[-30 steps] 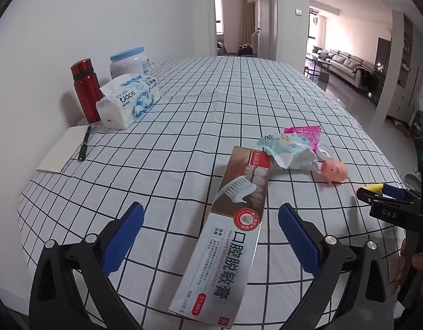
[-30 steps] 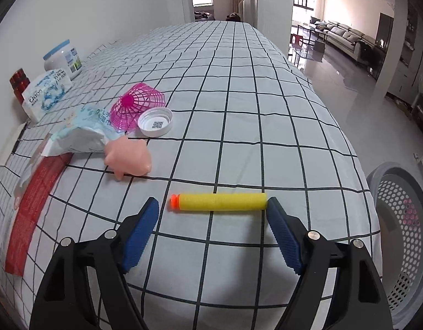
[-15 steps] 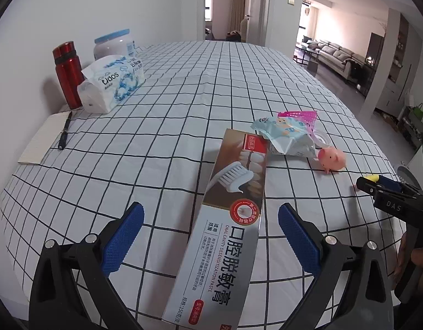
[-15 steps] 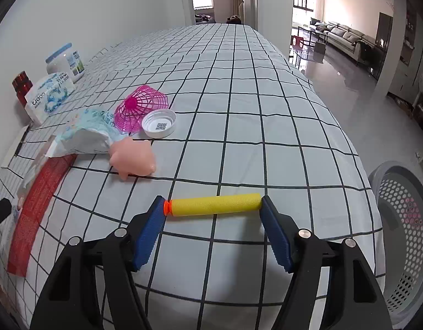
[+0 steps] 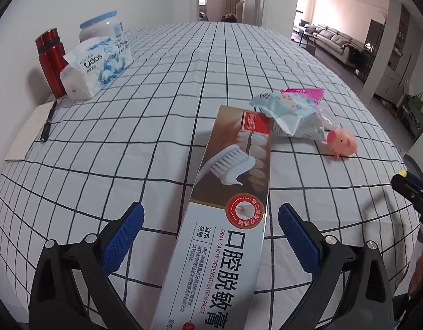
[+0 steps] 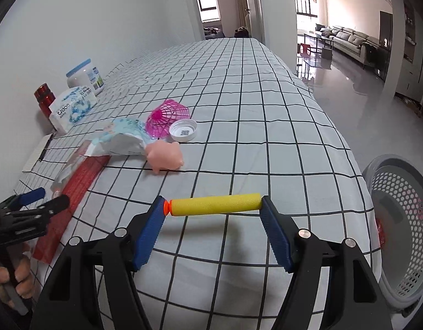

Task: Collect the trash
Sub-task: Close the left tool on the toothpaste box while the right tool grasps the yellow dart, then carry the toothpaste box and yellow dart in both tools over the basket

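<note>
Checked tablecloth [image 6: 266, 110] spreading toward 12 o'clock, yellow foam dart [image 6: 215, 204] with orange tip lying crosswise, tip pointing to 9 o'clock, right gripper [image 6: 212, 209] pinching its ends, left gripper [image 5: 210, 229] standing spread around toothpaste box [image 5: 228, 214].

- the right gripper [image 6: 212, 211] has closed end to end on the yellow foam dart [image 6: 214, 204], which now seems lifted off the table [image 6: 266, 110].

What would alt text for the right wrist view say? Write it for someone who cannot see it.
The right gripper clamps a yellow foam dart end to end between its blue fingers above a checked tablecloth. Behind lie a pink toy pig, a crumpled wrapper, a white bottle cap and a pink mesh cup; a grey perforated basket stands right.
</note>
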`<state>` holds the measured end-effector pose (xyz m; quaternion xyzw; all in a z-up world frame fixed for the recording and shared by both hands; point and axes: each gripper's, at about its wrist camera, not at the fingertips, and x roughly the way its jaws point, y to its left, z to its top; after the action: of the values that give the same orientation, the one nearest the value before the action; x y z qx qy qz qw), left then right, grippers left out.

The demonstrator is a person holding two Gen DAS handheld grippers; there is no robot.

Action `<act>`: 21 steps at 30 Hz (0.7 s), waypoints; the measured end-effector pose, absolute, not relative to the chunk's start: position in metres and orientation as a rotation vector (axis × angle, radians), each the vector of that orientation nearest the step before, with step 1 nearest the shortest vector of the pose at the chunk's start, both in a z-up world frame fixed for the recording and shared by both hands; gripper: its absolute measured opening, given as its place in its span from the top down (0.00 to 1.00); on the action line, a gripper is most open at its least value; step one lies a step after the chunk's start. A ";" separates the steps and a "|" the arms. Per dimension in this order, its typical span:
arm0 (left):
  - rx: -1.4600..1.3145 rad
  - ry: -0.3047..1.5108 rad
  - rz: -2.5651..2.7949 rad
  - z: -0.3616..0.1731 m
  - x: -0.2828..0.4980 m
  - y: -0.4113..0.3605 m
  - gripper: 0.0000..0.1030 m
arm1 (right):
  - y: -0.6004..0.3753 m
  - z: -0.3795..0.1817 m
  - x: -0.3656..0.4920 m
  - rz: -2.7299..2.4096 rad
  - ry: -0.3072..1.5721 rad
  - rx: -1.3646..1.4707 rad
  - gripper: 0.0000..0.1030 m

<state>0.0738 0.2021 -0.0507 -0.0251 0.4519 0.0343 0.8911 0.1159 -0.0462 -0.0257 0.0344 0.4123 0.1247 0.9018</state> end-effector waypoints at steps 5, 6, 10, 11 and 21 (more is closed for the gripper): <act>-0.034 0.934 0.092 -0.052 0.073 0.200 0.17 | -0.045 -0.028 0.113 0.270 0.861 0.072 0.34; -0.025 0.943 0.094 -0.054 0.074 0.198 0.25 | -0.045 -0.029 0.112 0.272 0.864 0.074 0.34; 0.010 0.974 0.079 -0.059 0.074 0.192 0.41 | -0.044 -0.032 0.108 0.277 0.867 0.076 0.34; 0.014 0.972 0.076 -0.059 0.074 0.190 0.44 | -0.045 -0.031 0.107 0.278 0.867 0.078 0.34; -0.006 0.903 0.065 -0.040 0.059 0.183 0.50 | -0.052 -0.026 0.097 0.287 0.841 0.094 0.34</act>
<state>0.0587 0.1833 -0.0399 -0.0029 0.4362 0.0314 0.8993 0.0968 -0.0525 -0.0257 0.0453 0.4066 0.1387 0.9019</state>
